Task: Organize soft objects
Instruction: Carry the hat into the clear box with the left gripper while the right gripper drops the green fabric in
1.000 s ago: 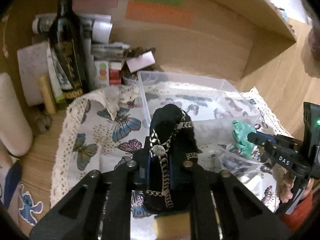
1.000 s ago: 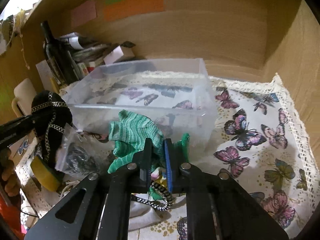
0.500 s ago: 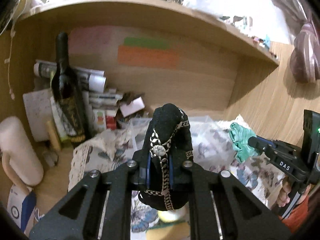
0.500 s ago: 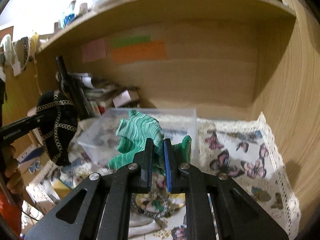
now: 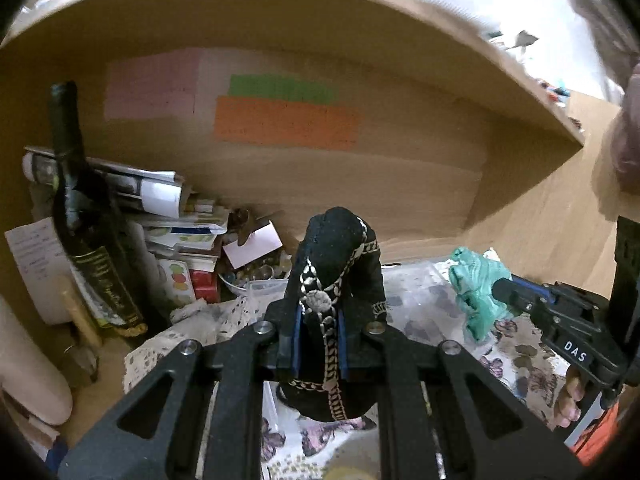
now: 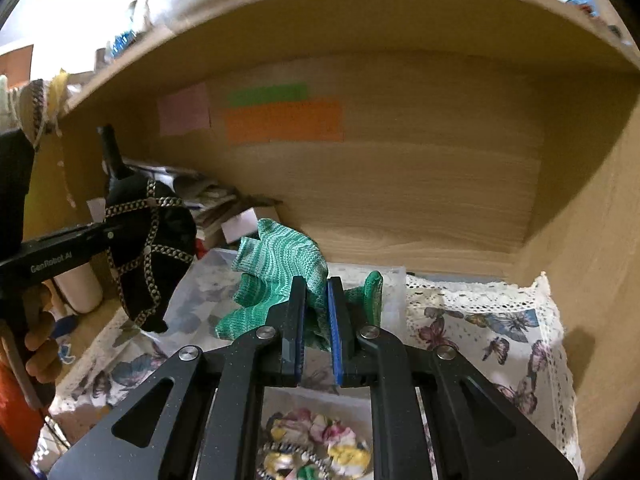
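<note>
My left gripper (image 5: 319, 320) is shut on a black pouch with gold braid trim (image 5: 340, 256) and holds it in the air above the butterfly cloth; the pouch also shows at the left of the right wrist view (image 6: 150, 252). My right gripper (image 6: 316, 300) is shut on a green knitted glove (image 6: 280, 264), also held in the air; the glove shows at the right of the left wrist view (image 5: 476, 292). A clear plastic bin (image 6: 394, 280) stands on the cloth below and behind both items.
A dark wine bottle (image 5: 80, 220) and a pile of papers and boxes (image 5: 176, 216) fill the back left of the wooden alcove. The butterfly cloth with lace edge (image 6: 500, 340) covers the surface. A floral fabric item (image 6: 316, 440) lies below my right gripper.
Both grippers have risen with their items, from low beside the bin to well above the cloth. Both views now tilt up toward the alcove's back wall and shelf.
</note>
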`<state>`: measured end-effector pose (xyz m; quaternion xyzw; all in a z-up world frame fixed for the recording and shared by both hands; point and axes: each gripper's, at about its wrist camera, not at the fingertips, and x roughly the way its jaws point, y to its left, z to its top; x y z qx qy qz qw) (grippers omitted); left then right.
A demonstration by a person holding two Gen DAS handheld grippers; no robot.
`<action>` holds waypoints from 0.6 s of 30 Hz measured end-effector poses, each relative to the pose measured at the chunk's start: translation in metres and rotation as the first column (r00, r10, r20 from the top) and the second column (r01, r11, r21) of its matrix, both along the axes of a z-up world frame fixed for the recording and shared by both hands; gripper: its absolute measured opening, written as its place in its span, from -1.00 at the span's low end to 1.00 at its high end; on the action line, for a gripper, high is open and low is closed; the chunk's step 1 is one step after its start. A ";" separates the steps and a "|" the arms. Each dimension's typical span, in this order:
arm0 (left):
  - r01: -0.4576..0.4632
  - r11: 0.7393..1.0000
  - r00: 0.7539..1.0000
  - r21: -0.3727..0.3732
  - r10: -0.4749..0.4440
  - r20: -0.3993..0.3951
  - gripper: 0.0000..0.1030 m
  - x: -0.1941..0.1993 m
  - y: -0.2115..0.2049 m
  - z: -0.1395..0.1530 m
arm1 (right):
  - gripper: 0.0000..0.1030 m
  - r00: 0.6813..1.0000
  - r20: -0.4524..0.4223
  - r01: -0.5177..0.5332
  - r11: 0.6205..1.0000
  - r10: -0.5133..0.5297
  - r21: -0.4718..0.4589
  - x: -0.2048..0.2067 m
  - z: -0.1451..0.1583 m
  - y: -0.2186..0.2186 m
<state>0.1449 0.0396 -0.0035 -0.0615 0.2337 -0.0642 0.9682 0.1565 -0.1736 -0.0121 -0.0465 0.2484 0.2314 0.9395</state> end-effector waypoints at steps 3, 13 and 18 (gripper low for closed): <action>0.003 1.000 0.999 0.003 -0.003 -0.034 -0.74 0.019 -0.002 -0.008 | -0.82 0.999 -0.054 -0.013 1.000 0.011 -0.029 0.020 -0.012 0.008; 0.074 0.997 0.966 0.032 -0.063 -0.251 -0.74 0.068 -0.017 -0.059 | -0.82 0.973 -0.232 -0.052 0.989 0.019 -0.139 0.060 -0.062 0.031; 0.076 0.997 0.954 0.035 -0.062 -0.294 -0.68 0.072 -0.021 -0.071 | -0.81 0.963 -0.269 -0.051 0.984 0.005 -0.168 0.067 -0.074 0.034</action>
